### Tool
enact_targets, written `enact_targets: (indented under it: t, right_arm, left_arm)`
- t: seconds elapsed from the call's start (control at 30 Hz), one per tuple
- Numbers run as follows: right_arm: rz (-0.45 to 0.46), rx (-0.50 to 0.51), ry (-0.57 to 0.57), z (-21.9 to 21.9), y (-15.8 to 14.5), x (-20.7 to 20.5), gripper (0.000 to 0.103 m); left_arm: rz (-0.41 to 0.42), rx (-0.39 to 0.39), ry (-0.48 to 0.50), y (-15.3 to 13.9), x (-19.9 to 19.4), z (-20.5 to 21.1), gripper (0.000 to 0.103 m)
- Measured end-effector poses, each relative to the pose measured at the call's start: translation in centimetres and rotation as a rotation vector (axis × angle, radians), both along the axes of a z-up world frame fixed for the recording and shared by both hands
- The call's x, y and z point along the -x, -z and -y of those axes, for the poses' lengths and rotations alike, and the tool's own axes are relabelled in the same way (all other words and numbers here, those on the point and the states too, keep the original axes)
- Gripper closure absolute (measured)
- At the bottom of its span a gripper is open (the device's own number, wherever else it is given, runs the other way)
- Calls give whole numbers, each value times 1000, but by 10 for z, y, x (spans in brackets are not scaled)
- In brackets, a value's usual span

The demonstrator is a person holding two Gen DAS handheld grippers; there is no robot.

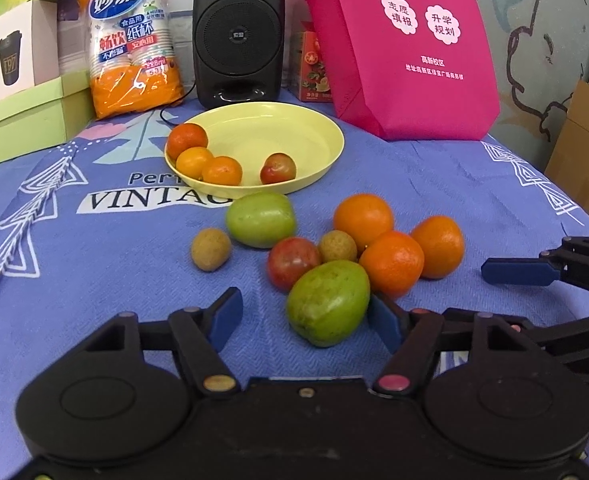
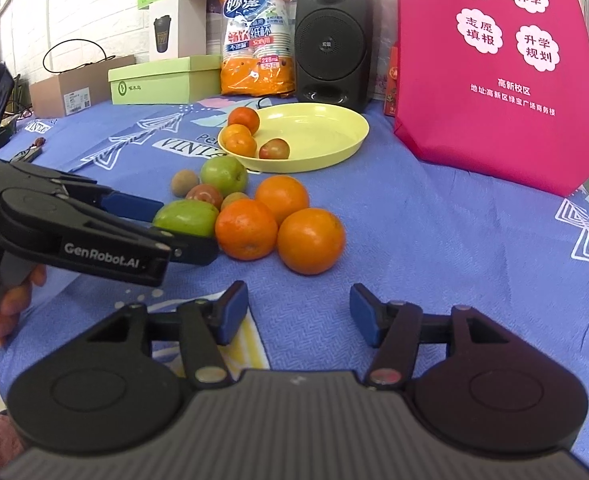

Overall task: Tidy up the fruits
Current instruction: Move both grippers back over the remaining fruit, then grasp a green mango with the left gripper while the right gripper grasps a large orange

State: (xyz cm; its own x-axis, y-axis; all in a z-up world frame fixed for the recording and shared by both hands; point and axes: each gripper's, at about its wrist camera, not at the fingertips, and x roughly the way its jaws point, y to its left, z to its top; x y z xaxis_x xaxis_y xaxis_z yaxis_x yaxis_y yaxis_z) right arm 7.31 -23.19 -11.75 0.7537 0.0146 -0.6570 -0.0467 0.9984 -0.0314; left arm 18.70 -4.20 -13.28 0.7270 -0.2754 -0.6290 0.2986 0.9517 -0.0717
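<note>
The green fruit [image 1: 328, 303] nearest the left gripper [image 1: 306, 318] is bracketed by its released fingers, not yet pinched. The right gripper [image 2: 299, 312] is held released over bare bench [image 2: 434, 220]. Closing, lifting and carrying to the plate [image 1: 318, 168] are judged next.

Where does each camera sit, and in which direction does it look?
Left wrist: on the left gripper, looking down at a green fruit between its open fingers.
Right wrist: on the right gripper, open over bare blue cloth; a hand shows.
Shared: yellow plate, oranges, speaker, pink bag.
</note>
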Motion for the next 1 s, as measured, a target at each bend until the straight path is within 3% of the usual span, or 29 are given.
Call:
enact_targets:
  t: [0.03, 0.1, 0.2, 0.63, 0.77, 1.0]
  right_arm:
    - [-1, 5, -3, 0, 0, -2, 46]
    - [-4, 13, -9, -1, 1, -6, 46]
    - [-9, 14, -11, -1, 3, -14, 46]
    - [-33, 24, 23, 2, 8, -50, 45]
    - [-34, 5, -1, 1, 8, -53, 61]
    - [-25, -15, 13, -3, 5, -41, 62]
  left_arm:
    - [5, -3, 4, 0, 0, 1, 40]
    - [14, -12, 14, 0, 0, 1, 58]
    - [7, 0, 20, -1, 0, -5, 65]
    - [-4, -3, -15, -3, 9, -24, 65]
    - [-3, 3, -16, -2, 11, -26, 65]
    - [-1, 18, -25, -3, 16, -30, 65]
